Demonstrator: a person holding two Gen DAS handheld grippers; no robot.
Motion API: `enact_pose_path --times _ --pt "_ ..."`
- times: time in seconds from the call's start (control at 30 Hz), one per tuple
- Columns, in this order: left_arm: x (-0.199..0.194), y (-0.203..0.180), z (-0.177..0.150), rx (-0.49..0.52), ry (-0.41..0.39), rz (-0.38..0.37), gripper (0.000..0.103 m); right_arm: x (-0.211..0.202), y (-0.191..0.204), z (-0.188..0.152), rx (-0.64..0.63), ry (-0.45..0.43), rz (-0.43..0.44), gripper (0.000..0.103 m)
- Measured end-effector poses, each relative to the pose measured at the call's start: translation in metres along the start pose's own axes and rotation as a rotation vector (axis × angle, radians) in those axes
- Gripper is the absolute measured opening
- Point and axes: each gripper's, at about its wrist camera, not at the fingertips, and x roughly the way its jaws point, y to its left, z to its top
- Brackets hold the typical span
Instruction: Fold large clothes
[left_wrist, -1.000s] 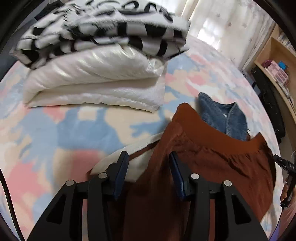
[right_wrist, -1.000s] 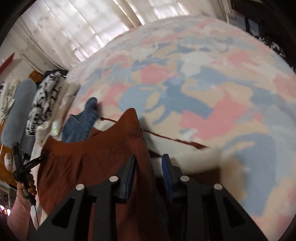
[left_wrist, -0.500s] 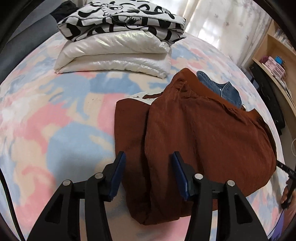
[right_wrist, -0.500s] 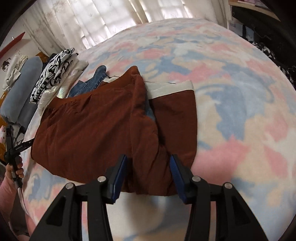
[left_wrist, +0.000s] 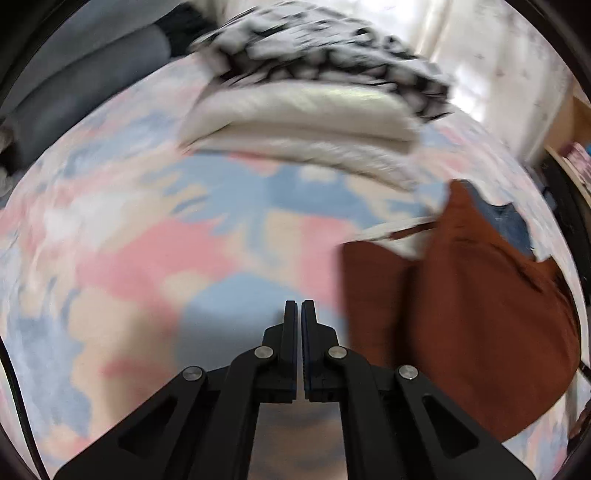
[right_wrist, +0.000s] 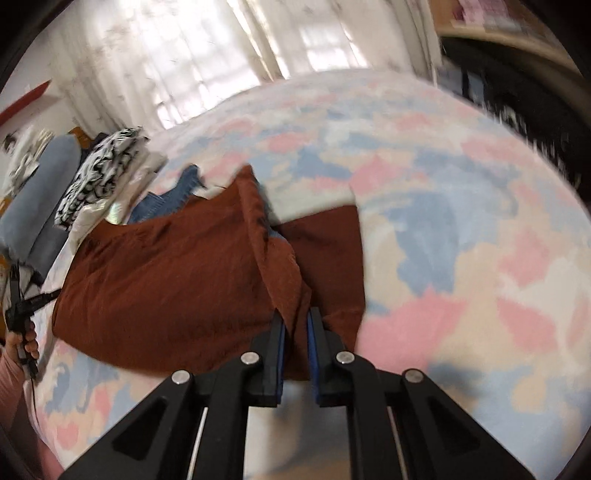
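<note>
Swung left off the folded rust-brown corduroy garment (left_wrist: 480, 325), now at three o'clock, the left gripper (left_wrist: 299, 314) has snapped together empty over the pastel-patched bedspread (left_wrist: 147, 258); the right gripper (right_wrist: 295, 328) has closed, pinching the garment's near edge.

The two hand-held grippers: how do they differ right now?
The left hand-held gripper has just snapped shut on nothing, over the bare pastel bedspread. The right hand-held gripper has just closed and pinches a fold of the rust-brown garment at its near edge. Both are black with blue pads.
</note>
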Motion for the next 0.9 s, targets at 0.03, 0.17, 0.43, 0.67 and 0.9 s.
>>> enact_pose_path --times 0.03,0.17,0.43,0.67,0.9 --pt "0.003 0.007 -0.003 -0.006 0.014 0.013 0.000 0.006 0.001 -0.002 -0.006 0.023 -0.003 0.012" --pt "-0.003 0.024 -0.012 -0.071 0.032 -0.065 0.002 -0.004 -0.009 0.003 0.087 0.024 0.052 0.023" --pt "-0.025 -0.012 -0.019 -0.021 0.045 -0.252 0.029 -0.021 -0.002 0.015 0.117 -0.050 0.114 0.035" --pt "-0.019 -0.046 -0.034 0.074 0.065 -0.198 0.030 0.004 0.003 0.034 0.162 -0.063 0.112 0.035" --pt "-0.036 -0.031 -0.038 0.048 0.073 -0.246 0.040 0.002 -0.002 0.031 0.205 -0.062 0.161 0.035"
